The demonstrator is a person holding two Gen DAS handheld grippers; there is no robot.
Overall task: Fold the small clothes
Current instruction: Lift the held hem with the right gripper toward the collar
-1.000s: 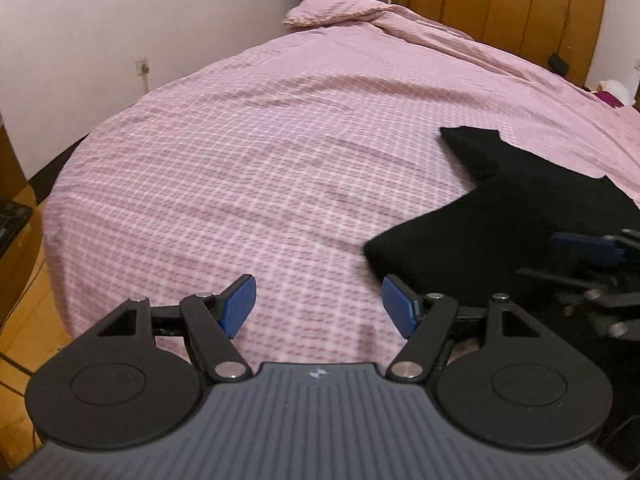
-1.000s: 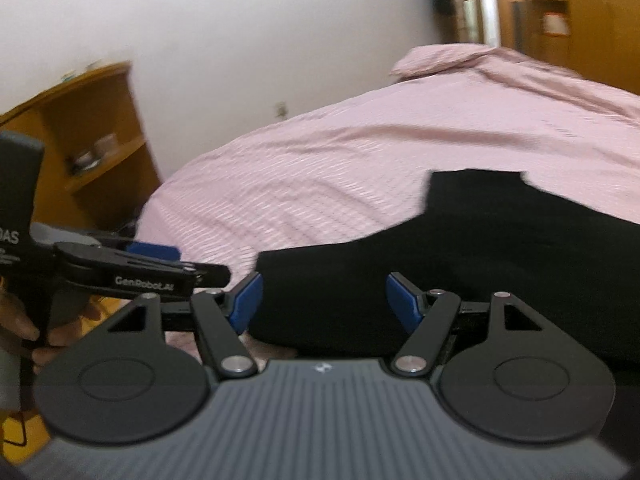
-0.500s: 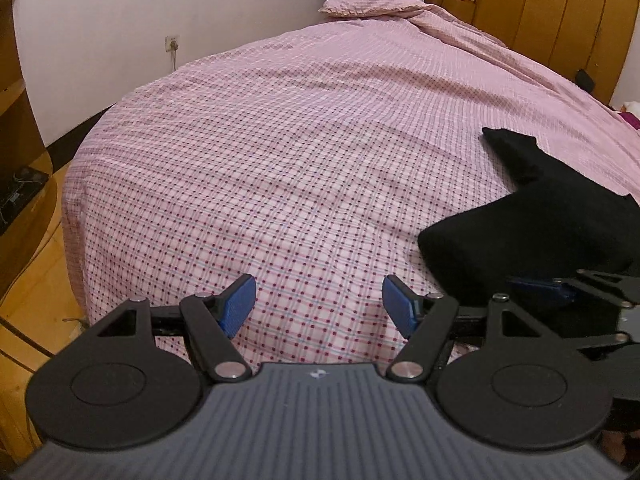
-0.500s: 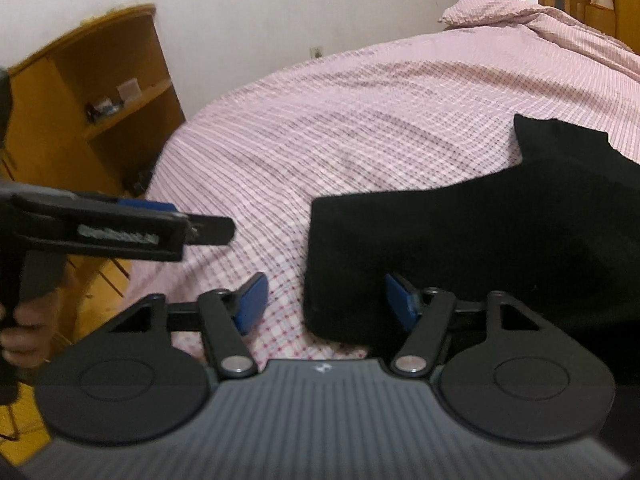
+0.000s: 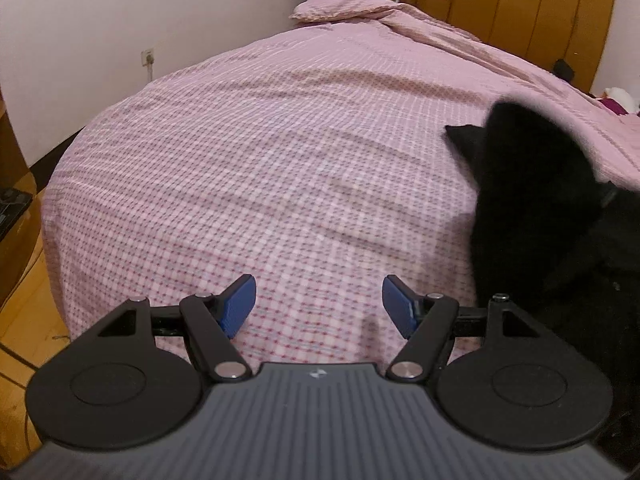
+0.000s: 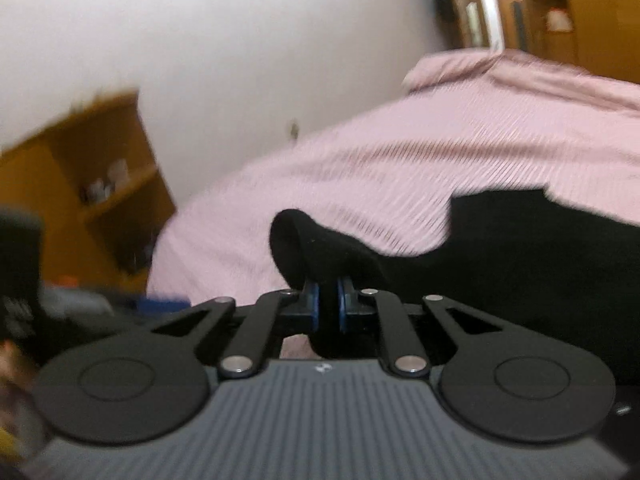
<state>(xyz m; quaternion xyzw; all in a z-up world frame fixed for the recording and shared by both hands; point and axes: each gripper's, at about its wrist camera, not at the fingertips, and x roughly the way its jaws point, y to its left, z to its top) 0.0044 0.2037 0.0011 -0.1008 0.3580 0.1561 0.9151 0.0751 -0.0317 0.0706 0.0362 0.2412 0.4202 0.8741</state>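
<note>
- My right gripper (image 6: 328,300) is clamped on a fold of the black garment (image 6: 520,264); the blue pads (image 6: 313,305) sit almost together with dark cloth pinched between them
- From that pinch a rounded loop of the cloth stands up just past the fingertips, lifted off the sheet, and the rest of the garment trails away to the right, lying on the bed
- My left gripper (image 5: 319,306) hangs over the near edge of the bed with its jaws wide apart; between the blue fingertips (image 5: 239,305) I see only checked sheet, nothing held
- In my left wrist view the black garment (image 5: 532,216) fills the right side, raised in a dark hump close beside my right finger, though I cannot tell if it touches it
- The bed (image 5: 280,168) is covered by a pink checked sheet that runs from under my grippers up to the far end; the garment lies toward its near right part
- In my right wrist view, low on the left, a dark blurred shape with a bit of blue sits near the bed's edge; too smeared to tell apart
- Left of the bed stands a wooden shelf unit (image 6: 100,184) with small items on it, against the white wall (image 5: 120,20)
- A wall socket (image 5: 147,57) sits low on that wall
- At the far end lies a pillow (image 5: 344,6) in the same pink check, and behind it wooden wardrobes (image 5: 540,12)
</note>
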